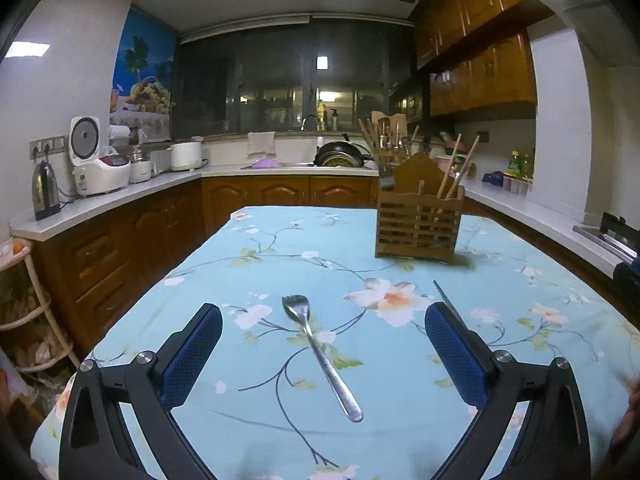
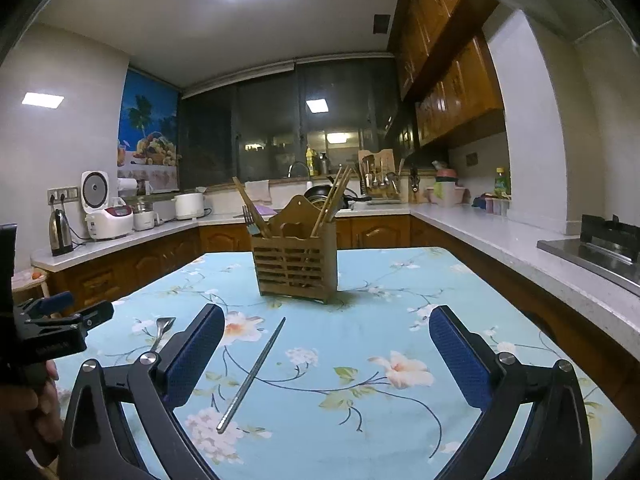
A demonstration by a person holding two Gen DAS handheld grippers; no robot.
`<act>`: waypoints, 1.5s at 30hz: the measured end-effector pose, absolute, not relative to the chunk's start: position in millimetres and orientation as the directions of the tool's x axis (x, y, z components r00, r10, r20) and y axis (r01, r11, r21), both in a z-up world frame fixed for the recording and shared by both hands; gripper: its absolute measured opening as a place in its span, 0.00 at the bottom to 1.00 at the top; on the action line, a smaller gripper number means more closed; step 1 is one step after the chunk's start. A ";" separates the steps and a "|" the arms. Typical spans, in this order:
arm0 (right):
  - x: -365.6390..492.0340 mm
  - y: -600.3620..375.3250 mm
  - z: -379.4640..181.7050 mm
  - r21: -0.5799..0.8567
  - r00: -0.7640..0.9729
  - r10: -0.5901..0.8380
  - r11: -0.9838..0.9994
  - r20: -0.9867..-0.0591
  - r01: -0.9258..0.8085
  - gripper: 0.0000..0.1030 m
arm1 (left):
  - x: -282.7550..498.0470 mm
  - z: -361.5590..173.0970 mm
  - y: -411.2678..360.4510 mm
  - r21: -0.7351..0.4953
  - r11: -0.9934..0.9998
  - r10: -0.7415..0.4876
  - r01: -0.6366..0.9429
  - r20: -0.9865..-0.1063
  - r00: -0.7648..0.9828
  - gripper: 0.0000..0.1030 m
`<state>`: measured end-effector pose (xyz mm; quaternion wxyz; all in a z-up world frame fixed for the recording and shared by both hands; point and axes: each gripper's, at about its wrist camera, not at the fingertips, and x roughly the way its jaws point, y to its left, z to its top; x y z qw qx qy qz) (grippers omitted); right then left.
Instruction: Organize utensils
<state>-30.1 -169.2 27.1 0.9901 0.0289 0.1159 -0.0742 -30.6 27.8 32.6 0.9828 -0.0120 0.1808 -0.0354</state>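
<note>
A metal fork (image 1: 318, 354) lies on the floral tablecloth between the open blue pads of my left gripper (image 1: 322, 326), tines pointing away. A wooden utensil holder (image 1: 418, 218) stands farther back to the right, with wooden chopsticks (image 1: 456, 174) in it. In the right wrist view a metal chopstick (image 2: 252, 374) lies on the cloth between the open fingers of my right gripper (image 2: 326, 330). The holder (image 2: 296, 262) stands ahead of it with chopsticks and a fork (image 2: 250, 218) inside. The fork's handle end (image 2: 162, 330) shows at the left. Both grippers are empty.
The table (image 1: 200, 264) has a light blue floral cloth. Kitchen counters surround it, with a kettle (image 1: 45, 190), a rice cooker (image 1: 96, 162) and a sink area at the back. A stove (image 2: 596, 254) is on the right counter. The left gripper's body (image 2: 52, 330) shows at the left.
</note>
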 end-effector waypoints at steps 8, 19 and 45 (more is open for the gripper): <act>-28.8 -173.9 25.0 0.052 0.960 -0.138 0.986 -0.245 0.155 1.00 | -27.0 27.7 31.2 -0.035 0.998 -0.069 0.061 -0.351 0.934 0.99; -28.7 -178.4 22.3 0.063 0.958 -0.136 0.986 -0.253 0.157 1.00 | -26.9 25.7 32.4 -0.041 0.997 -0.071 0.060 -0.351 0.934 0.99; -33.0 -175.6 21.8 0.067 0.961 -0.125 0.987 -0.247 0.145 1.00 | -36.0 31.0 30.0 -0.028 0.998 -0.062 0.056 -0.353 0.934 0.99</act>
